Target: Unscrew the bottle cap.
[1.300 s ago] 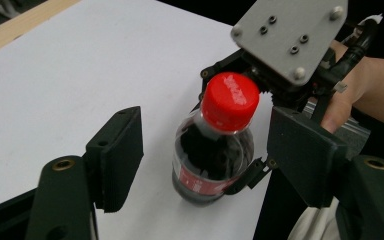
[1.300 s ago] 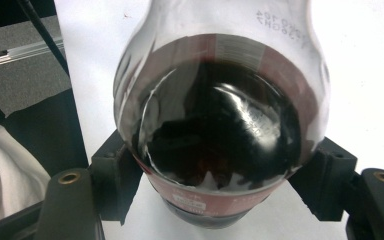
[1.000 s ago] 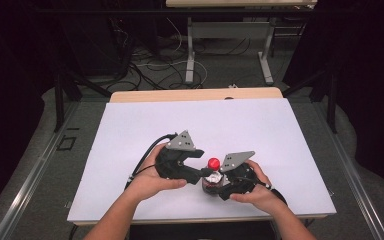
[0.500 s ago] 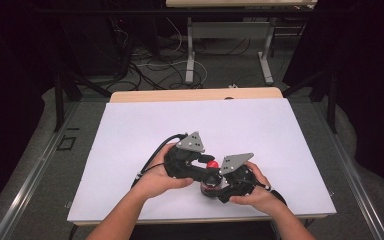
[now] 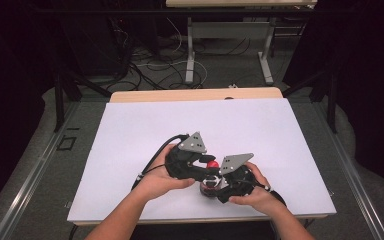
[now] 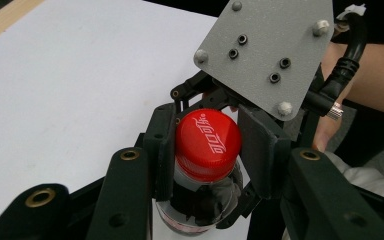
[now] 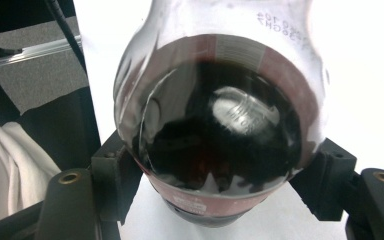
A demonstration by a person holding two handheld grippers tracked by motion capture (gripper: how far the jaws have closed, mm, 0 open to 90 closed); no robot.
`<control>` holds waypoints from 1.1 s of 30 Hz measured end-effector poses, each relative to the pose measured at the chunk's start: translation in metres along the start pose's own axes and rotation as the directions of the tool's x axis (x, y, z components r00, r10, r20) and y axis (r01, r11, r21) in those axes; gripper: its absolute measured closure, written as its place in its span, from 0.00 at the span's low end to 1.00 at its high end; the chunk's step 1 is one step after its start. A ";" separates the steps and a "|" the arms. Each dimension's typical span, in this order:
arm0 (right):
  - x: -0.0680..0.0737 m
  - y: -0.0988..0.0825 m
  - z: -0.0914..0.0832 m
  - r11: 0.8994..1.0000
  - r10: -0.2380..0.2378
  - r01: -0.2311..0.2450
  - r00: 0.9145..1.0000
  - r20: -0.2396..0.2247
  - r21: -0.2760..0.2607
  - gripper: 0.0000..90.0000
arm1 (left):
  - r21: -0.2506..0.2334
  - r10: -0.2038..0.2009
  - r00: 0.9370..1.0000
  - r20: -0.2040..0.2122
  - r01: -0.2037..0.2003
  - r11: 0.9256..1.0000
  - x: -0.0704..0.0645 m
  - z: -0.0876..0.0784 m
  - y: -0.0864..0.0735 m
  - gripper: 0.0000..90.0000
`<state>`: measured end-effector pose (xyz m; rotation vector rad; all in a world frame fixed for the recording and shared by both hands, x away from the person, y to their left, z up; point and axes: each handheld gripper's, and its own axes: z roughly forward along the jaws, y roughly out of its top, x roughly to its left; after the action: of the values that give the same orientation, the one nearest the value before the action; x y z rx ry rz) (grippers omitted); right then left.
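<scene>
A small cola bottle (image 7: pixel 215 125) with dark liquid and a red label stands near the front of the white table (image 5: pixel 190 125). Its red cap (image 6: pixel 207 142) carries white lettering. My right gripper (image 7: pixel 220 172) is shut on the bottle's body, one pad on each side. My left gripper (image 6: pixel 210 147) sits over the top, its pads (image 6: pixel 161 150) pressed against the cap's sides. In the high view the two grippers meet at the cap (image 5: pixel 212 164), left gripper (image 5: pixel 196 165) from the left, right gripper (image 5: pixel 222 184) from the right. The lower bottle is hidden by hands.
The white sheet covers most of the wooden table, whose far edge (image 5: pixel 195 95) shows bare wood. Beyond it lie floor cables (image 5: pixel 145 65) and the legs of another table (image 5: pixel 190 50). The left gripper's cable (image 5: pixel 152 160) loops on the sheet.
My left gripper has moved right and closed over the red cap, which stood free beside it a second ago. The right gripper has held the bottle still.
</scene>
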<state>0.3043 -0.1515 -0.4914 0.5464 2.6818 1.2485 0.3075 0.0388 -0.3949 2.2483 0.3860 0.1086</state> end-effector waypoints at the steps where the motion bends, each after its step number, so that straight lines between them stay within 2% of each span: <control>1: 0.000 0.000 0.000 1.000 0.002 -0.002 1.000 0.001 -0.005 0.32 | -0.005 -0.012 1.000 -0.015 0.011 1.000 -0.002 0.000 0.001 0.68; 3: 0.000 0.000 0.000 1.000 0.005 -0.005 1.000 0.003 -0.008 0.32 | -0.004 -0.020 0.999 -0.032 0.020 1.000 -0.004 0.000 0.001 0.68; 4: 0.000 0.000 -0.001 1.000 0.014 -0.014 1.000 0.023 -0.009 0.32 | -0.004 -0.043 0.997 -0.070 0.043 0.999 -0.008 0.001 0.002 0.68; 5: 0.001 0.000 -0.001 1.000 0.018 -0.018 1.000 0.026 -0.009 0.32 | -0.010 -0.060 0.994 -0.087 0.059 0.998 -0.011 0.001 0.002 0.68; 6: 0.001 0.000 -0.001 1.000 0.022 -0.021 0.999 0.029 -0.009 0.32 | -0.010 -0.060 0.994 -0.087 0.059 0.998 -0.011 0.001 0.002 0.68; 7: 0.001 0.000 -0.002 0.999 0.031 -0.031 0.999 0.031 -0.009 0.32 | -0.023 -0.109 0.986 -0.127 0.107 0.994 -0.015 0.002 0.002 0.68; 8: 0.001 0.001 -0.001 0.999 0.040 -0.040 0.999 0.036 -0.009 0.32 | -0.023 -0.109 0.986 -0.127 0.107 0.994 -0.015 0.002 0.002 0.68; 9: 0.002 0.001 -0.001 0.999 0.042 -0.042 0.998 0.044 -0.005 0.32 | -0.028 -0.129 0.980 -0.150 0.126 0.992 -0.017 0.003 0.002 0.68; 10: 0.002 0.001 0.000 0.999 0.049 -0.049 0.998 0.051 -0.005 0.32 | -0.061 -0.198 0.956 -0.215 0.189 0.980 -0.024 0.006 0.001 0.68; 11: 0.002 0.002 0.000 0.999 0.053 -0.053 0.998 0.043 0.008 0.32 | -0.056 -0.210 0.948 -0.240 0.202 0.978 -0.026 0.005 0.001 0.68; 12: 0.002 0.002 0.000 0.999 0.051 -0.051 0.997 0.057 0.004 0.32 | -0.069 -0.225 0.940 -0.258 0.214 0.974 -0.029 0.006 0.001 0.68; 13: 0.003 0.002 0.001 0.999 0.054 -0.054 0.997 0.055 0.002 0.32 | -0.072 -0.226 0.937 -0.267 0.214 0.974 -0.030 0.006 0.001 0.68; 16: 0.004 0.002 0.000 0.998 0.056 -0.056 0.997 0.047 -0.003 0.32 | -0.072 -0.227 0.939 -0.257 0.215 0.974 -0.030 0.005 0.001 0.67; 17: 0.004 0.002 0.000 0.998 0.067 -0.067 0.997 0.044 -0.001 0.32 | -0.065 -0.234 0.945 -0.227 0.225 0.972 -0.027 0.004 0.001 0.67; 18: 0.003 0.002 0.000 0.999 0.054 -0.054 0.998 0.039 -0.004 0.32 | -0.058 -0.229 0.949 -0.216 0.221 0.973 -0.026 0.003 0.001 0.65; 19: 0.004 0.002 -0.001 0.998 0.062 -0.062 0.998 0.034 -0.002 0.32 | -0.050 -0.210 0.957 -0.203 0.204 0.978 -0.022 0.000 0.001 0.60; 20: 0.003 0.002 -0.001 0.999 0.046 -0.046 0.999 0.026 -0.003 0.32 | -0.037 -0.204 0.961 -0.187 0.201 0.979 -0.020 -0.003 0.001 0.55; 21: 0.002 0.002 -0.002 0.999 0.046 -0.046 0.999 0.020 -0.004 0.32 | -0.039 -0.189 0.971 -0.148 0.185 0.982 -0.016 -0.007 0.001 0.51; 22: 0.002 0.002 -0.001 0.999 0.045 -0.045 0.999 0.024 -0.016 0.32 | -0.053 -0.151 0.982 -0.115 0.145 0.988 -0.011 -0.010 0.001 0.50; 23: 0.003 0.002 -0.001 0.999 0.046 -0.046 0.999 0.010 -0.014 0.32 | -0.052 -0.161 0.983 -0.084 0.157 0.986 -0.009 -0.013 0.001 0.50; 24: 0.003 0.002 -0.001 0.999 0.046 -0.046 0.999 0.010 -0.014 0.32 | -0.052 -0.161 0.983 -0.084 0.157 0.986 -0.009 -0.013 0.001 0.50; 25: 0.003 0.002 -0.002 0.999 0.032 -0.032 0.999 -0.005 -0.008 0.32 | -0.043 -0.129 0.991 -0.033 0.127 0.991 -0.003 -0.017 0.001 0.50; 26: 0.004 0.002 -0.001 0.999 0.030 -0.030 0.999 -0.011 -0.013 0.32 | -0.031 -0.053 0.998 0.024 0.053 0.998 0.003 -0.020 0.001 0.52; 27: 0.005 0.002 -0.001 1.000 0.021 -0.021 1.000 -0.014 -0.016 0.32 | -0.004 -0.008 0.999 0.045 0.008 1.000 0.007 -0.021 0.000 0.55; 29: 0.007 0.003 0.000 1.000 0.005 -0.006 1.000 -0.022 -0.016 0.32 | 0.008 -0.001 0.998 0.058 0.000 1.000 0.008 -0.020 0.000 0.57; 30: 0.008 0.003 0.000 1.000 0.007 -0.008 0.999 -0.039 -0.012 0.32 | 0.020 0.046 0.994 0.096 -0.049 0.999 0.012 -0.021 0.000 0.59; 31: 0.008 0.004 0.000 1.000 -0.016 0.015 0.999 -0.034 -0.019 0.32 | 0.022 0.052 0.992 0.113 -0.055 0.998 0.012 -0.020 0.000 0.61; 33: 0.010 0.004 0.001 1.000 -0.016 0.015 0.999 -0.043 -0.016 0.32 | 0.036 0.069 0.987 0.148 -0.075 0.996 0.011 -0.017 0.000 0.62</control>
<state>0.2967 -0.1451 -0.4886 0.5012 2.7033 1.2904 0.3143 0.0550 -0.3843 2.2948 0.2296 -0.0271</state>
